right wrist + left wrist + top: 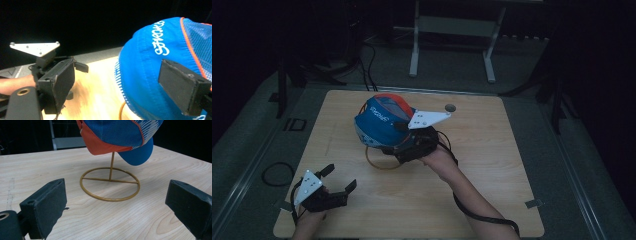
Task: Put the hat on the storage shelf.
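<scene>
1. Cap [381,122] — blue mesh with orange panels and white lettering, sitting on a gold wire stand [379,161] a little left of centre on the wooden table [492,200]. It is listed first as the item being handled. Remaining entries run left to right across the high view.

2. Left gripper [340,179] — near the table's front-left corner, well apart from the cap. Its jaws stand wide with nothing between them. It points toward the stand, and its own view frames the ring base [109,184] and the upright stem [111,166]; I judge it is parked there, out of the way but with the work in sight.

3. Gold wire stand — a flat ring with a crossbar and a thin stem rising from it. The cap's crown rests on top, so the brim [138,153] hangs clear of the wood. I judge the wide ring is what keeps the top-heavy load upright.

4. Right gripper [398,146] — just beside the cap's near-right side, with its grey plate [428,119] overlapping the crown in the high view. Its jaws are spread wide. In its own view one pad [181,86] lies in front of the blue fabric [145,75] and the other stands off over bare wood, so the cap is not pinched. I judge the cap rests on the stand alone.

5. Round hole [450,107] — in the tabletop, far right of the cap, unused.
</scene>
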The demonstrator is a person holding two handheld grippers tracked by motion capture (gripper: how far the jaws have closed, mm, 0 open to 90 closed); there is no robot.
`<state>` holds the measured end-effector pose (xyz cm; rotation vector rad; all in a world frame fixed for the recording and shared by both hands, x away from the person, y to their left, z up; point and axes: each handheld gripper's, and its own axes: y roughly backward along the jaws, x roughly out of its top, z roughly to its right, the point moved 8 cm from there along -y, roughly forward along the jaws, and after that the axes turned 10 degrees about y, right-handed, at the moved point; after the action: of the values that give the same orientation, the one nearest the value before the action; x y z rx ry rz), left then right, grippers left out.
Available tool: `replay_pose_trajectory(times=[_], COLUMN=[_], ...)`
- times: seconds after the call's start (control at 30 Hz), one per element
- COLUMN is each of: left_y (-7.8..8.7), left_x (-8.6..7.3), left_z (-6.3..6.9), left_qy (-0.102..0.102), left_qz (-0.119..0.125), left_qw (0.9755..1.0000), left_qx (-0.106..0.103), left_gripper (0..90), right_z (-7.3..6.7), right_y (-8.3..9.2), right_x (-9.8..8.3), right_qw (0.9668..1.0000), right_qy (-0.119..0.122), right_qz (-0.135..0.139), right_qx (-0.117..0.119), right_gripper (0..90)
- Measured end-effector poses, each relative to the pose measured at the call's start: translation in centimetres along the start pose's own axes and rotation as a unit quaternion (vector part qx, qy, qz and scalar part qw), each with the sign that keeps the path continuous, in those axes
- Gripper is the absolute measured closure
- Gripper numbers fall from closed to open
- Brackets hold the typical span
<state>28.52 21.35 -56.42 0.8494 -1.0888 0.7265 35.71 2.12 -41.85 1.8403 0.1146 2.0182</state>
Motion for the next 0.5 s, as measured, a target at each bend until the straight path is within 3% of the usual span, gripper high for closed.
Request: replay_pose_trajectory(times=[0.2,0.5], left_y=[-0.1,-0.2], left_x=[-0.2,-0.4], left_z=[-0.1,-0.1], left_qy=[-0.001,-0.004], left_qz=[-0.002,-0.005], left_qw=[1.0000,1.0000], left_qx=[0.001,0.001], left_gripper=[4.1,4.1], right_z=[-0.2,-0.7], right_y=[0.7,1.1], right_x=[-0.9,-3.9], right_qw=[1.0000,0.9998], right_qy=[0.003,0.009], right_qz=[0.006,-0.017], right_qx=[0.000,0.010], right_gripper=[14.0,14.1])
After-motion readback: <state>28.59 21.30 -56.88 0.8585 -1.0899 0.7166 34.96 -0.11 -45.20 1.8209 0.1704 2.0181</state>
